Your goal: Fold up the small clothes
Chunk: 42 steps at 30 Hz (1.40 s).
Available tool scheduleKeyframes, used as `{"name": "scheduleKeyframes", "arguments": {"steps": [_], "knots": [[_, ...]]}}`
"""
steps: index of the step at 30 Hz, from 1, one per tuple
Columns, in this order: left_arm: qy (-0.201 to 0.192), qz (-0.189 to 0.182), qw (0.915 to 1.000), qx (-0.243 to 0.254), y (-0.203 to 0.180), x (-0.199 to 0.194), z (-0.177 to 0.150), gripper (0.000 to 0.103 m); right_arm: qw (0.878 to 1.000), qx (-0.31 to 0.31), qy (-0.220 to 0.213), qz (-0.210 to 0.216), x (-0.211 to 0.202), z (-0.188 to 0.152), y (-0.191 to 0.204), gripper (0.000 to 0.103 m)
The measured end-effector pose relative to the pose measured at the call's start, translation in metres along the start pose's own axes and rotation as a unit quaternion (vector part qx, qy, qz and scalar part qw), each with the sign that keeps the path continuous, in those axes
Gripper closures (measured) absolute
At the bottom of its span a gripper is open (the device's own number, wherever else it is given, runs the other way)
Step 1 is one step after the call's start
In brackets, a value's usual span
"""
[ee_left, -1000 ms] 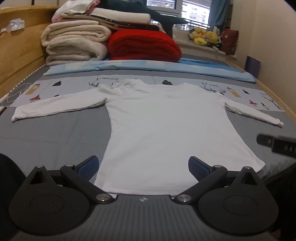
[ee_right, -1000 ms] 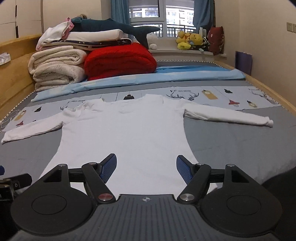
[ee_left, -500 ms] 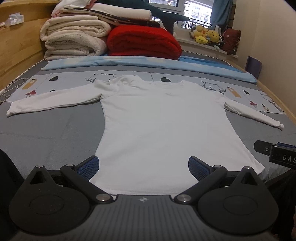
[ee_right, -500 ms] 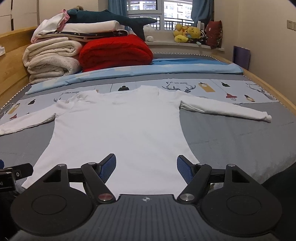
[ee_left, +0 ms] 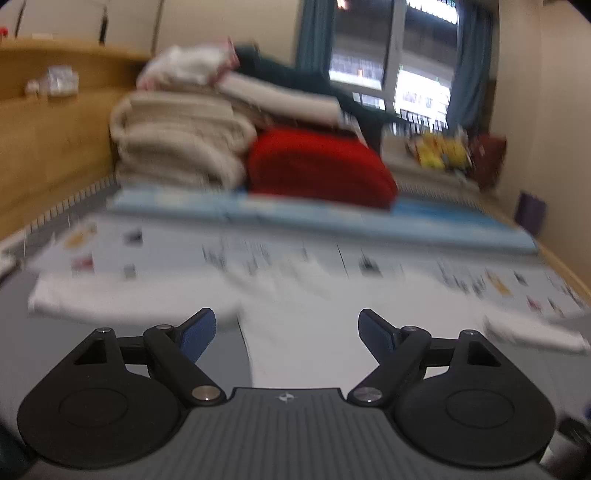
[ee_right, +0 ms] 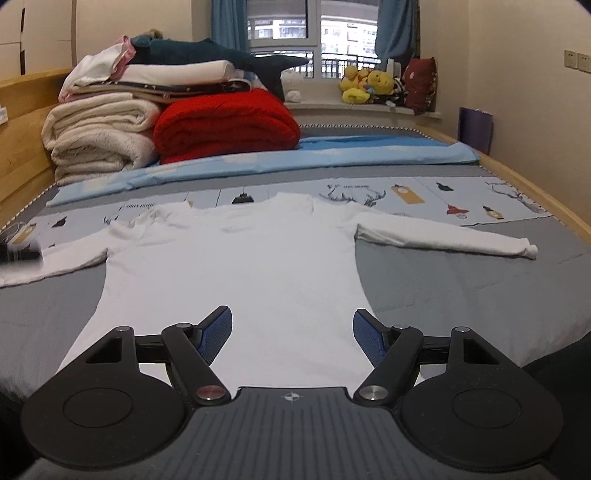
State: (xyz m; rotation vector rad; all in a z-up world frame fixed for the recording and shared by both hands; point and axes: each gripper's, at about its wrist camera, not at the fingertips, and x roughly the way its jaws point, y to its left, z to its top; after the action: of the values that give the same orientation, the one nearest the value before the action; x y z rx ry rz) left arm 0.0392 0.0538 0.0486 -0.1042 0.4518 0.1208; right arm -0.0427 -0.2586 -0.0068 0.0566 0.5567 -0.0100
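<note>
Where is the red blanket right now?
In the right wrist view the red blanket sits folded at the bed's far end, beside the cream blankets on its left.

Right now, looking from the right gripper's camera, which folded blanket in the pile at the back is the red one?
The red folded blanket is the one lying beside the cream folded blankets, toward the window, under the dark blue plush shark.

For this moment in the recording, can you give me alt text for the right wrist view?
A white long-sleeved top lies flat on a grey bed, sleeves spread wide, seen between the open fingers of the right hand-held gripper, which holds nothing. Behind it sit a folded red blanket, stacked cream blankets and a window.
</note>
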Motion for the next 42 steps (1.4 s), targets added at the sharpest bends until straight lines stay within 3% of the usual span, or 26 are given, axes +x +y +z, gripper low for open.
{"name": "scheduleKeyframes", "arguments": {"steps": [3,5,6,7,8,10,11,13,16,21,26,28,33,34,35,36,38,39,42], "knots": [[-0.007,0.024,0.9996,0.012,0.024,0.048,0.032,0.021,1.000,0.006,-0.014,0.004,0.000,0.011,0.000,0.037],[0.009,0.028,0.9995,0.008,0.048,0.087,0.048,0.033,1.000,0.006,-0.026,0.009,0.001,0.021,0.000,0.043],[0.025,0.031,0.9992,-0.001,0.063,0.108,0.053,0.037,0.999,0.002,-0.031,0.013,0.002,0.027,0.000,0.051],[0.042,0.035,0.9984,-0.013,0.080,0.129,0.057,0.049,0.999,-0.001,-0.034,0.019,0.004,0.032,0.000,0.062],[0.057,0.046,0.9971,-0.023,0.097,0.149,0.058,0.056,0.999,-0.007,-0.039,0.030,0.007,0.041,0.001,0.066],[0.091,0.083,0.9916,-0.041,0.129,0.184,0.056,0.057,0.998,-0.018,-0.046,0.045,0.016,0.056,0.002,0.082],[0.108,0.097,0.9878,-0.058,0.147,0.198,0.052,0.057,0.997,-0.026,-0.049,0.050,0.024,0.065,0.003,0.085],[0.139,0.110,0.9786,-0.104,0.184,0.219,0.044,0.057,0.996,-0.042,-0.052,0.054,0.040,0.084,0.006,0.087],[0.164,0.140,0.9582,-0.188,0.239,0.235,0.030,0.055,0.995,-0.062,-0.047,0.064,0.073,0.115,0.017,0.086],[0.181,0.202,0.9280,-0.256,0.307,0.243,0.008,0.054,0.991,-0.082,-0.049,0.096,0.133,0.163,0.050,0.086],[0.172,0.248,0.9018,-0.309,0.350,0.243,-0.001,0.032,0.985,-0.093,-0.047,0.139,0.192,0.185,0.091,0.086],[0.173,0.259,0.8940,-0.322,0.361,0.246,-0.003,0.031,0.983,-0.100,-0.038,0.152,0.210,0.181,0.103,0.086],[0.169,0.277,0.8706,-0.370,0.381,0.257,-0.006,0.037,0.982,-0.091,0.017,0.167,0.241,0.172,0.120,0.087],[0.169,0.281,0.8677,-0.373,0.381,0.259,-0.007,0.056,0.980,-0.099,0.016,0.170,0.243,0.172,0.122,0.087],[0.172,0.287,0.8663,-0.371,0.383,0.262,-0.007,0.087,0.980,-0.110,0.013,0.168,0.244,0.172,0.123,0.087],[0.177,0.296,0.8656,-0.363,0.381,0.265,-0.006,0.097,0.979,-0.118,0.012,0.165,0.246,0.171,0.124,0.087],[0.168,0.304,0.8676,-0.356,0.372,0.266,0.002,0.098,0.979,-0.112,0.021,0.166,0.250,0.170,0.120,0.091],[0.157,0.304,0.8729,-0.348,0.364,0.266,0.010,0.098,0.980,-0.107,0.028,0.166,0.252,0.169,0.118,0.097],[0.109,0.269,0.9058,-0.309,0.322,0.258,0.049,0.098,0.981,-0.105,0.038,0.158,0.255,0.167,0.112,0.102]]}}
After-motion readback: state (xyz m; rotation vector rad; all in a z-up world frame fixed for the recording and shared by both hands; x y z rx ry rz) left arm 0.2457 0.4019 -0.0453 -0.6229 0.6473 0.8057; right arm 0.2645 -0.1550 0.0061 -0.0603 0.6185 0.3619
